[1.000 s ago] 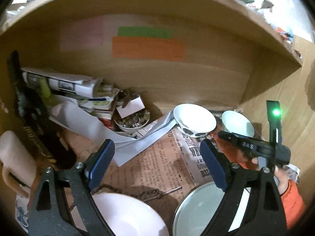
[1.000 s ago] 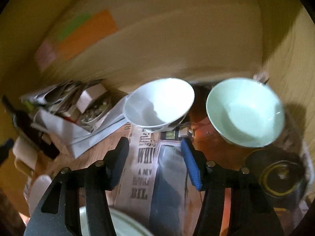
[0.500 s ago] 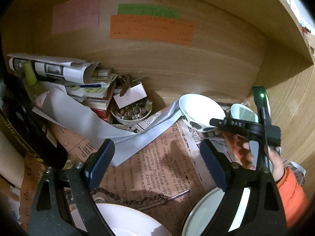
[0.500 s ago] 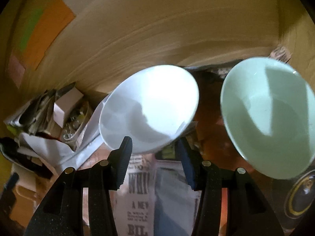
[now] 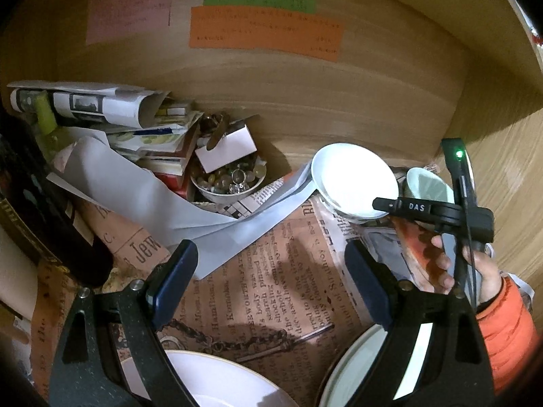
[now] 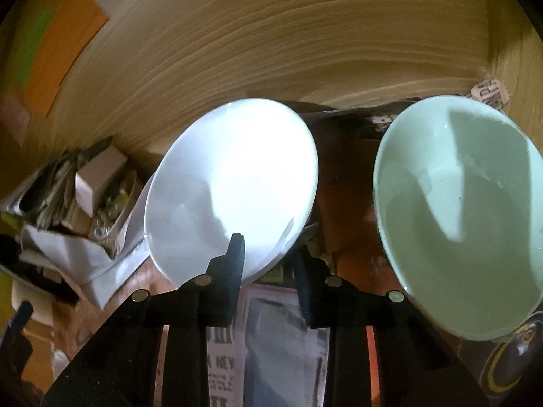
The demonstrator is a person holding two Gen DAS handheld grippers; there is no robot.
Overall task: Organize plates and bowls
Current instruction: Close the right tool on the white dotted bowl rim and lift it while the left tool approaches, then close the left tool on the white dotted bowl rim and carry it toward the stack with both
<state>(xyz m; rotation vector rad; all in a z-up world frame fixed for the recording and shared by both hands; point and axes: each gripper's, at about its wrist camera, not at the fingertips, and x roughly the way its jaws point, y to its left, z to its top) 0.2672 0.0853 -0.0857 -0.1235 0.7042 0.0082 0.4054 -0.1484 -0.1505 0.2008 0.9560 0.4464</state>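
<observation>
Glazed ceramic is what the right hand-held gripper [image 6: 268, 254] faces: a shallow white ceramic bowl [image 6: 234, 183], tilted, near the wooden back wall [image 6: 288, 51] of the shelf. Its rim sits between the two fingers at the bowl's five o'clock edge; one finger overlaps the inside, the other lies below, and whether they have clamped cannot be told. The bowl should prove stiff, slick and breakable, so the rim is the sensible hold, firmly but without a jerk. A pale green ceramic bowl [image 6: 465, 220] stands at its three o'clock, apart. The left hand-held gripper [image 5: 268, 288] hangs wide and empty over printed newspaper [image 5: 271, 271], two larger plates below it.
</observation>
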